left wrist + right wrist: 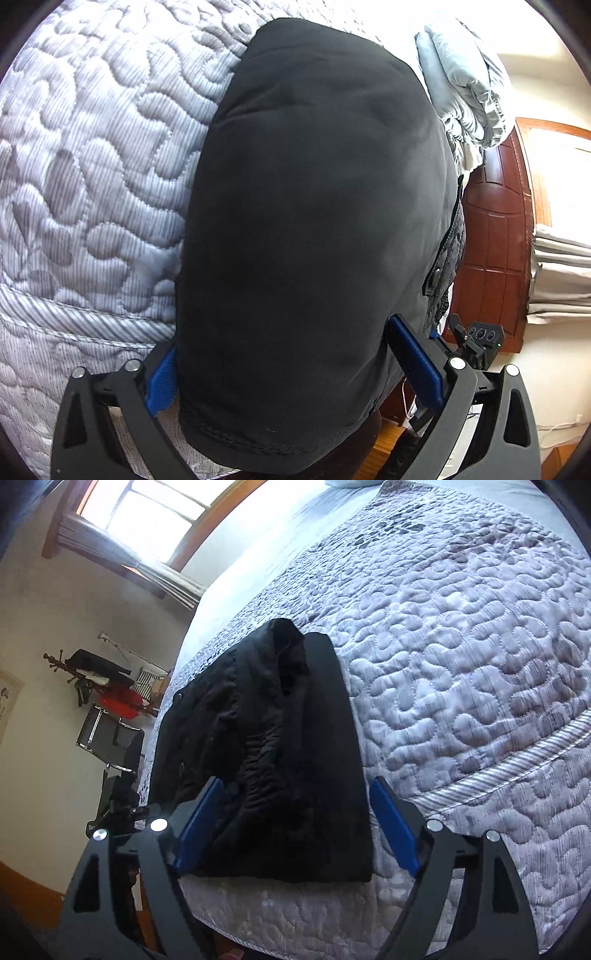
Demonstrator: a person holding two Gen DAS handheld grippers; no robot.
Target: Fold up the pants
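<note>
1. The right gripper (295, 827) is standing with its blue pads (393, 830) spread wide, one on each side of the near end of the folded black pants (273, 746). The right pad is showing a gap to the cloth; whether the left pad is brushing the fabric I cannot tell.
2. The left gripper (291, 373) is also spread, its blue fingers (415, 363) sitting either side of the pants' hemmed end. The cloth is filling the space between them, and whether they are squeezing it or only flanking it cannot be told from here.
3. The pants are lying folded into a thick black bundle on the quilted bedspread (461, 672), close to the bed's near edge, with the bundle's near end hanging just over that edge in the left view.
4. The ribbed waistband folds are bunching along the bundle's left side in the right view, right at the bed's side edge.
5. To the bundle's right in that view, a wide stretch of quilt is running open toward the far end of the bed.
6. Past the bed's side edge, a chair (110, 738) and a coat rack (92, 679) are standing near the wall under the window (147, 513).
7. In the left view a heap of pale bedding (465, 85) is lying beyond the pants, and a wooden headboard (491, 240) is rising beside them.
</note>
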